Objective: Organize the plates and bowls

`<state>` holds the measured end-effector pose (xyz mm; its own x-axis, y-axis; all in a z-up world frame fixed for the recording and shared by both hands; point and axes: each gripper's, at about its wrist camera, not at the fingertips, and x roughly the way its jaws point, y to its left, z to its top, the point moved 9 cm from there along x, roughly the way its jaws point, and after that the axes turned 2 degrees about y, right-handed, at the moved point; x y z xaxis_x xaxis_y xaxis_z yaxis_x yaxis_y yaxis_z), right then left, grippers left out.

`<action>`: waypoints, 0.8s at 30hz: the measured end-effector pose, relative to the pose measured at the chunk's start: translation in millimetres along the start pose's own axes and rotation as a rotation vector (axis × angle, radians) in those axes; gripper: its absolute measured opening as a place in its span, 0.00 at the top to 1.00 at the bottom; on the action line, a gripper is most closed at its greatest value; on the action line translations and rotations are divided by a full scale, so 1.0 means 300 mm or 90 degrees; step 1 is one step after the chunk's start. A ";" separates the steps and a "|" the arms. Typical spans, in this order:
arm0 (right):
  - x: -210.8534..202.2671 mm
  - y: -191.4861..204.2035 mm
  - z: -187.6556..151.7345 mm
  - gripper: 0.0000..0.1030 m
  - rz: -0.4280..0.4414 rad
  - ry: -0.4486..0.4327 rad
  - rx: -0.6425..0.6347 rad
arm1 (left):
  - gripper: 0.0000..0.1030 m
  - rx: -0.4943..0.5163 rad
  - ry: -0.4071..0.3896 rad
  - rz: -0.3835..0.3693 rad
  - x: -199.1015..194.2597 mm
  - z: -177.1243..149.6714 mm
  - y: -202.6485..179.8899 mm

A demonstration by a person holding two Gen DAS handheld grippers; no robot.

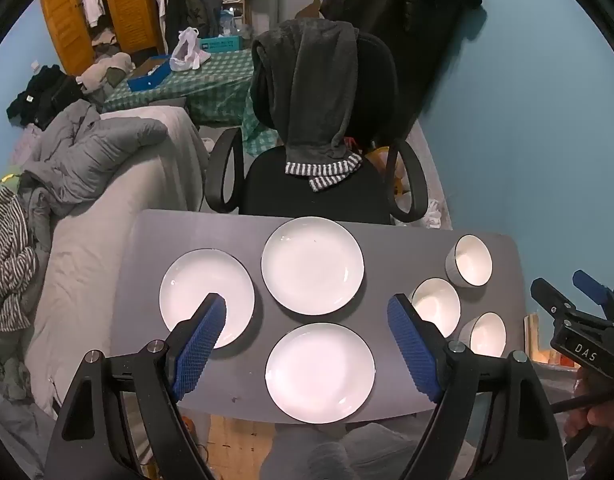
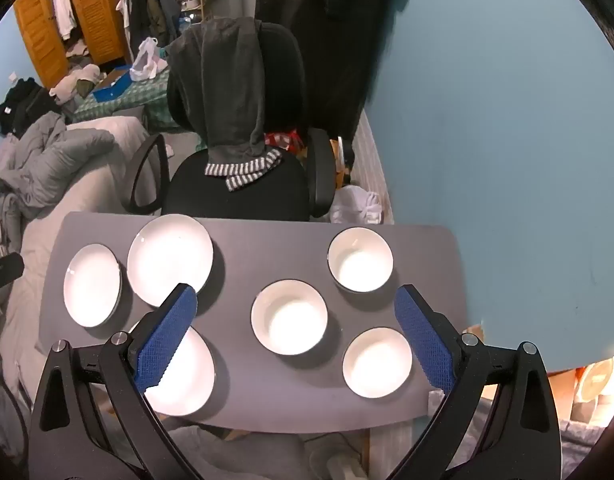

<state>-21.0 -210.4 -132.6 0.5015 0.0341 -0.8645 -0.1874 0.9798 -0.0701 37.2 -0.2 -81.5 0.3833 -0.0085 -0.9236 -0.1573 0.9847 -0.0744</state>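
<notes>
Left wrist view
Left hand-held gripper point(image 1: 307, 308): released, fingers spread wide above the grey worktop point(image 1: 147, 248), grasping nothing.
Plates: one point(image 1: 320, 372) just below the gap, one point(image 1: 313, 265) ahead, one point(image 1: 203, 292) behind the left fingertip.
Bowls: three point(image 1: 469, 259) point(image 1: 437, 306) point(image 1: 487, 334) beyond the right finger.

Right wrist view
Right hand-held gripper point(image 2: 295, 304): released, empty.
Bowls: one point(image 2: 289, 317) between the fingers, one point(image 2: 360, 259) ahead, one point(image 2: 377, 362) near the right finger.
Plates: three point(image 2: 170, 258) point(image 2: 91, 285) point(image 2: 187, 380) to the left.
</notes>
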 end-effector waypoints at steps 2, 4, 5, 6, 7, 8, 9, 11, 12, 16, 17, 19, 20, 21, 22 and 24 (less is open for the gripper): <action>0.000 0.000 0.002 0.05 0.001 -0.004 0.000 | 0.18 0.000 0.001 -0.006 0.000 0.000 -0.002; -0.002 0.000 0.004 0.05 0.001 -0.008 0.001 | 0.18 -0.001 0.001 -0.007 0.002 0.002 -0.004; -0.003 0.000 0.004 0.05 0.001 -0.008 0.001 | 0.18 -0.003 0.001 -0.007 0.001 -0.009 0.001; -0.003 0.000 0.004 0.05 0.001 -0.007 0.001 | 0.18 -0.004 0.002 -0.010 -0.004 -0.010 0.001; -0.003 0.000 0.004 0.05 0.001 -0.007 0.000 | 0.18 -0.003 0.005 -0.016 -0.009 -0.003 -0.008; -0.002 0.000 0.004 0.05 0.001 -0.007 0.000 | 0.18 -0.003 0.007 -0.020 -0.006 -0.001 -0.009; -0.003 -0.001 0.005 0.05 0.001 -0.008 0.001 | 0.18 -0.001 0.008 -0.016 -0.004 0.001 -0.012; -0.002 0.000 0.004 0.05 0.002 -0.009 0.001 | 0.18 -0.001 0.006 -0.017 0.000 0.002 -0.010; -0.002 0.000 0.003 0.05 0.001 -0.009 0.001 | 0.18 -0.005 0.003 -0.021 -0.009 0.006 -0.006; -0.001 0.001 0.001 0.05 0.002 -0.010 0.001 | 0.18 -0.012 -0.001 -0.026 -0.012 0.013 -0.009; -0.001 0.001 0.001 0.05 0.002 -0.010 0.001 | 0.18 -0.014 0.000 -0.028 -0.012 0.014 -0.004; 0.000 0.002 -0.001 0.05 0.003 -0.010 0.002 | 0.18 -0.015 0.002 -0.028 -0.010 0.015 -0.002; 0.001 0.002 -0.002 0.05 0.004 -0.009 0.001 | 0.18 -0.015 0.003 -0.029 -0.011 0.014 -0.001; 0.002 0.002 -0.003 0.05 0.004 -0.010 0.001 | 0.18 -0.015 0.003 -0.029 -0.011 0.017 -0.003; 0.005 0.001 -0.004 0.05 0.003 -0.010 0.000 | 0.18 -0.015 0.002 -0.029 -0.013 0.015 0.001; 0.008 0.000 -0.006 0.05 0.004 -0.010 -0.001 | 0.18 -0.015 0.002 -0.030 -0.014 0.015 0.004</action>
<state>-21.4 -210.6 -135.6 0.5137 0.0428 -0.8569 -0.1912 0.9794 -0.0656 39.5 1.8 -76.0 0.3880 -0.0552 -0.9200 -0.1607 0.9789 -0.1265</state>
